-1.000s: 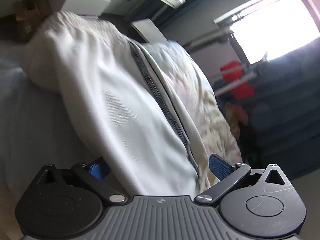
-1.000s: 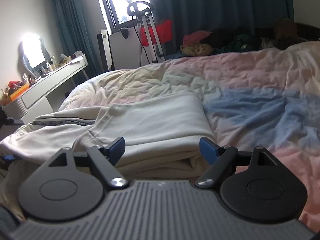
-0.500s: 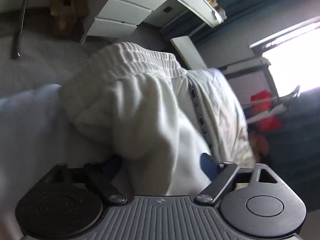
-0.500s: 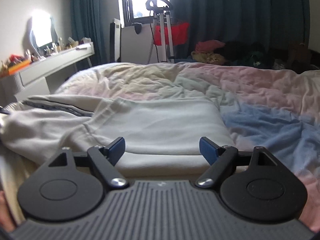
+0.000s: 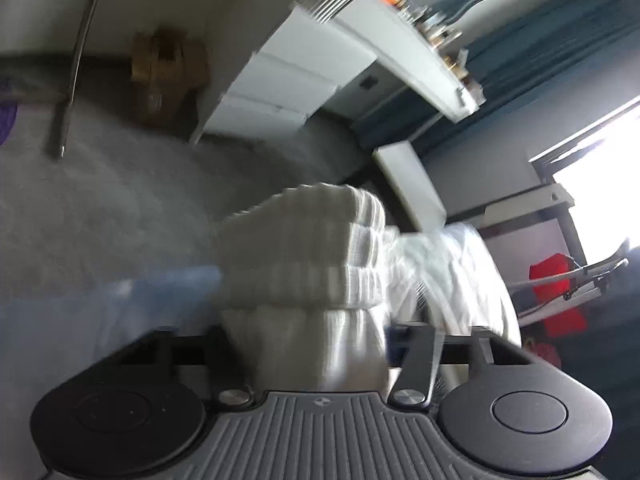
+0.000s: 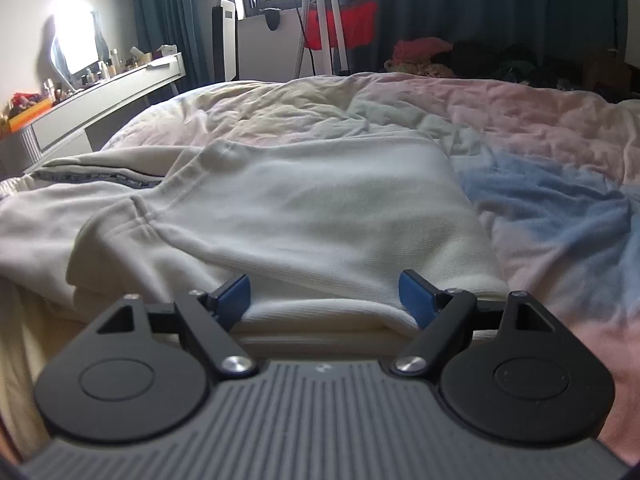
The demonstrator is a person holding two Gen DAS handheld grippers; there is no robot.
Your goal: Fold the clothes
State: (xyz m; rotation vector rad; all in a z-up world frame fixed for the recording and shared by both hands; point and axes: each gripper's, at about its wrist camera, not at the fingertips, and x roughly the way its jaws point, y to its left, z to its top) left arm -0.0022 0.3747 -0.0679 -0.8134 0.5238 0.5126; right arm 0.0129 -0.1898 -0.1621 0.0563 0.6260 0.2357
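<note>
Left claw (image 5: pixel 308 344) grips white trousers (image 5: pixel 304 280); right claw (image 6: pixel 325 296) gapes wide above them.

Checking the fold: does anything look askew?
Yes. The white ribbed waistband is bunched in the left gripper, while the cream trousers' folded part lies flat on the pastel quilt.

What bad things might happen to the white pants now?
The left gripper pinches only a bunched bit of the pants near the ribbed waistband, so it might slip out. The right gripper is open and holds nothing, so the folded part on the bed may get dragged crooked.
</note>
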